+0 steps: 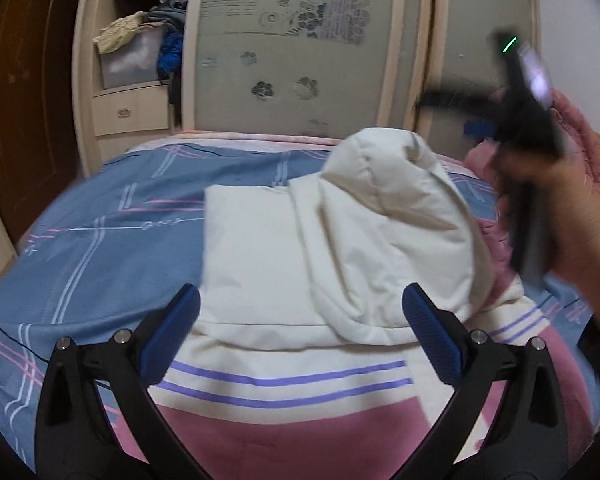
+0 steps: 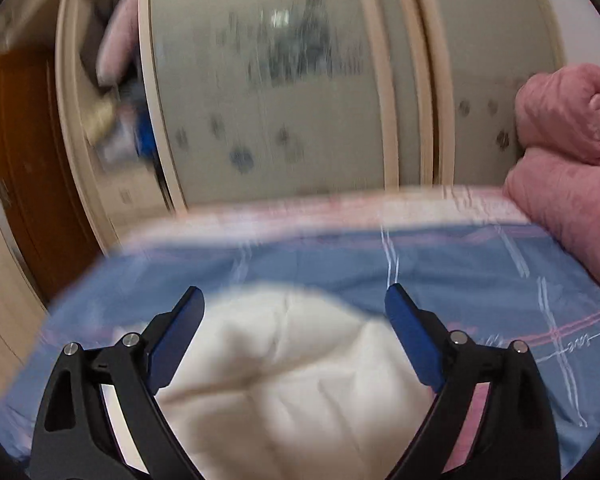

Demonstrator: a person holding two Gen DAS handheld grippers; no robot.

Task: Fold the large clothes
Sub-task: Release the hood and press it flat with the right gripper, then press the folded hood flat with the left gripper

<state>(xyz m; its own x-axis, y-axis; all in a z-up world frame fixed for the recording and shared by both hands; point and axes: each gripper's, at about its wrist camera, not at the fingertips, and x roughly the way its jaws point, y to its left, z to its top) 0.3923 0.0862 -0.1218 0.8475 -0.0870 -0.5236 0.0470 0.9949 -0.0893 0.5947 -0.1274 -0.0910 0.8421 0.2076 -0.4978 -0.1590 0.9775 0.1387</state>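
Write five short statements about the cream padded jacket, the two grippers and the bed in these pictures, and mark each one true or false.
1. The cream padded hooded jacket lies on the blue, pink and white striped bedsheet. True.
2. The left gripper is clamped shut on the jacket's hem. False: its blue-padded fingers stand wide apart, gripping nothing.
3. The right gripper is open. True.
4. A folded pink quilted garment sits at the right side of the bed. True.
5. The cream wardrobe with frosted sliding doors is fully closed. False: its left section is open, showing piled clothes.
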